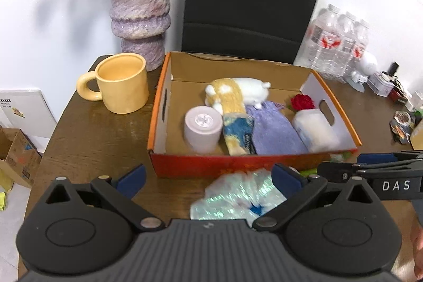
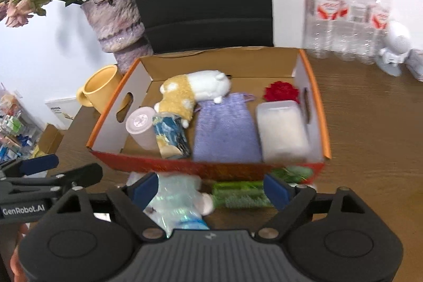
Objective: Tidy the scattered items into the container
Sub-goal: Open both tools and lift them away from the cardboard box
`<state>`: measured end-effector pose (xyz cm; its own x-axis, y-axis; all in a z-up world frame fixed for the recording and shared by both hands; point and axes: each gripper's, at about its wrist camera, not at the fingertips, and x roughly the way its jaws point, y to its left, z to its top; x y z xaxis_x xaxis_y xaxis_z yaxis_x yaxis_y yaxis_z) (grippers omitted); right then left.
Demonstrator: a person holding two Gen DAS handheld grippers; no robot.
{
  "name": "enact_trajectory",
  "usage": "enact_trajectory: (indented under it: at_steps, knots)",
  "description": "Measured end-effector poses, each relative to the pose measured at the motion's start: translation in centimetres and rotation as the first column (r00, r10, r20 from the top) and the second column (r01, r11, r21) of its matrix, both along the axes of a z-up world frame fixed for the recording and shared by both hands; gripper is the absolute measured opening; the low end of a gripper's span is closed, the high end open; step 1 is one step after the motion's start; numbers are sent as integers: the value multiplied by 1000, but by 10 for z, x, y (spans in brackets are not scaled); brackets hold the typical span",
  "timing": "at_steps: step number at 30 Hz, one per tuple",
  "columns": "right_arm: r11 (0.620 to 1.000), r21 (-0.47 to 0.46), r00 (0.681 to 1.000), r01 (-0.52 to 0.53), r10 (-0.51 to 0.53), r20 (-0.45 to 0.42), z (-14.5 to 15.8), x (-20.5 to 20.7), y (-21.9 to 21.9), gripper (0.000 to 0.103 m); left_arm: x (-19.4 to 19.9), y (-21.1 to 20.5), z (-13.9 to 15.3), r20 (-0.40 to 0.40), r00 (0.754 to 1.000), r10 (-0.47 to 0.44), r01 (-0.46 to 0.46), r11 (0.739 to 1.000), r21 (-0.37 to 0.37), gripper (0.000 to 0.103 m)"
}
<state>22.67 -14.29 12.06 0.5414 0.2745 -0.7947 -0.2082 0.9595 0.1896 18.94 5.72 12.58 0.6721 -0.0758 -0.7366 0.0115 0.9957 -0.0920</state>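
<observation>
Between the wide-open fingers of our left hand-held gripper (image 1: pixel 208 176) we see a crinkly plastic packet (image 1: pixel 238 197) loose on the worktop (image 1: pixel 105 144), our right hand-held gripper (image 2: pixel 211 185) also empty, the box (image 1: pixel 238 163) just beyond.

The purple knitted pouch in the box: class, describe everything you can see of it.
The purple knitted pouch looks like soft ribbed yarn, roughly rectangular, with a small loop at its far end. It lies flat on the floor of the orange cardboard box, between the blue-and-yellow patterned roll and the white plastic tub. The white-and-yellow plush toy overlaps its far edge.
</observation>
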Motion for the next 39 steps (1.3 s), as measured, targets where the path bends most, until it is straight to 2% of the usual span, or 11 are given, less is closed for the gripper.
enact_trajectory:
  at_steps: [15,19,23,25,28,31,33,36,39]
  knots:
    - [998,-38,992,52,-47,115,28,-89,-27,87,-78,-37,28,89,996,-27,25,999,23,103]
    - [997,-43,985,59,-51,166,34,-126,-33,87,-118,-44,36,157,986,-55,47,997,54,103]
    - [999,0,981,45,-44,190,31,-166,-40,87,-159,-45,34,223,973,-59,52,998,37,103]
    - [999,25,976,36,-41,215,21,-187,-45,88,-182,-44,18,260,964,-58,56,998,13,103]
    - [998,53,966,26,-39,255,-9,-214,-49,95,-205,-42,-26,293,953,-74,75,997,8,103]
    - [999,34,969,21,-29,246,-60,-223,-46,96,-209,-45,-74,245,968,-63,49,997,64,103]
    - [999,13,974,31,-33,225,-86,-226,-43,95,-208,-44,-94,220,975,-19,7,998,58,103]
    - [999,-6,970,45,-42,240,-106,-235,-41,95,-205,-41,-111,167,986,14,-17,1000,17,103]
    - [999,-19,964,50,-43,261,-115,-240,-41,98,-206,-42,-120,164,986,27,-34,998,44,103]
